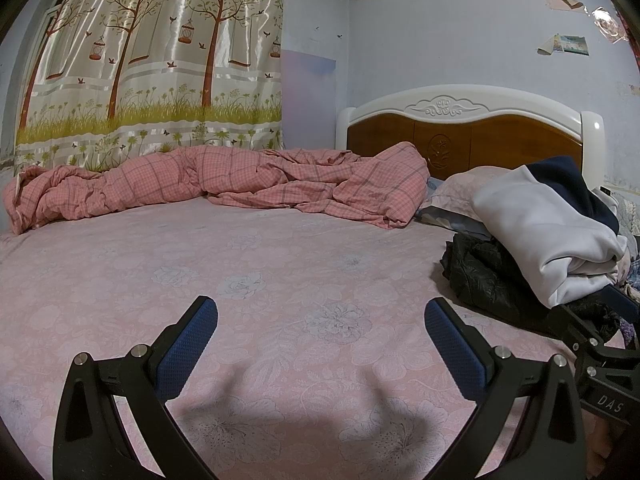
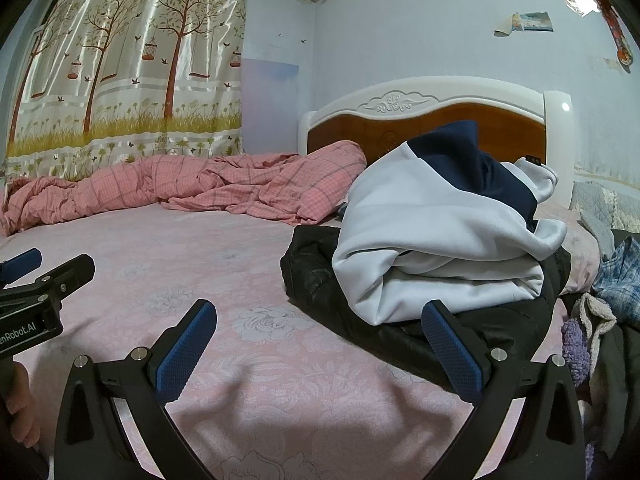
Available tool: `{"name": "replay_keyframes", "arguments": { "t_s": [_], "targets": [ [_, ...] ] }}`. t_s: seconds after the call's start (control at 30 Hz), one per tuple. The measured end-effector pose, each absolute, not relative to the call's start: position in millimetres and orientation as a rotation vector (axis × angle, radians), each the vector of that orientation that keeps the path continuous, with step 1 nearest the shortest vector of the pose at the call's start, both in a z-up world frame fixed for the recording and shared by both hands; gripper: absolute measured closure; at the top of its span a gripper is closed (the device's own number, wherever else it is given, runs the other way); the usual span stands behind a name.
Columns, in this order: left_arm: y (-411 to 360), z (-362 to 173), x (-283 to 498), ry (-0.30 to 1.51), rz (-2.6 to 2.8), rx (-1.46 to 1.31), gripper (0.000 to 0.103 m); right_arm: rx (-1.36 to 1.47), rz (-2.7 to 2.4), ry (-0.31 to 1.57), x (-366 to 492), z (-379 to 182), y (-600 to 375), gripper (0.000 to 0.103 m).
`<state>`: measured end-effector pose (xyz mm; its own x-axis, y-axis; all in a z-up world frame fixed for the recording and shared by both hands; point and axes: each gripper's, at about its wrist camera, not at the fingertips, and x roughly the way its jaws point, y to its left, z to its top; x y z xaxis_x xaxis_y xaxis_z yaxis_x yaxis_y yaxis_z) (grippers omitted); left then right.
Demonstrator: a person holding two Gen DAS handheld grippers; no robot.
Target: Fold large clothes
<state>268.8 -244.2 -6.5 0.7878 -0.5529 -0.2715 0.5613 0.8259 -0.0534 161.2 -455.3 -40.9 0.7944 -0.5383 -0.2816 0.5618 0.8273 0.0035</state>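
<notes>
A white and navy garment (image 2: 436,236) lies crumpled on top of a black garment (image 2: 316,276) at the right side of the pink floral bed sheet (image 2: 256,264). The left wrist view shows the same white garment (image 1: 540,232) and black garment (image 1: 484,276) at its right edge. My left gripper (image 1: 320,320) hovers open over bare sheet (image 1: 280,264), well left of the pile. My right gripper (image 2: 318,322) is open too, its right finger (image 2: 452,352) over the black garment's near edge. Nothing is held. The left gripper (image 2: 36,272) shows at the right view's left edge.
A rumpled pink plaid duvet (image 1: 224,184) stretches along the far side of the bed. A white and wood headboard (image 1: 464,128) and a pillow (image 1: 456,192) stand behind the pile. More clothes (image 2: 608,288) lie at the far right. A tree-print curtain (image 1: 152,64) hangs behind.
</notes>
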Motion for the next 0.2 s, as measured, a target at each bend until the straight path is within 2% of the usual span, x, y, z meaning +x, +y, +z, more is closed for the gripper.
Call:
{"name": "replay_keyframes", "arguments": {
  "t_s": [0.2],
  "targets": [
    [-244.1, -5.7, 269.3, 0.285, -0.601, 0.031, 0.0, 0.065, -0.595, 0.275, 162.5, -41.3, -458.6, 0.0]
  ]
}}
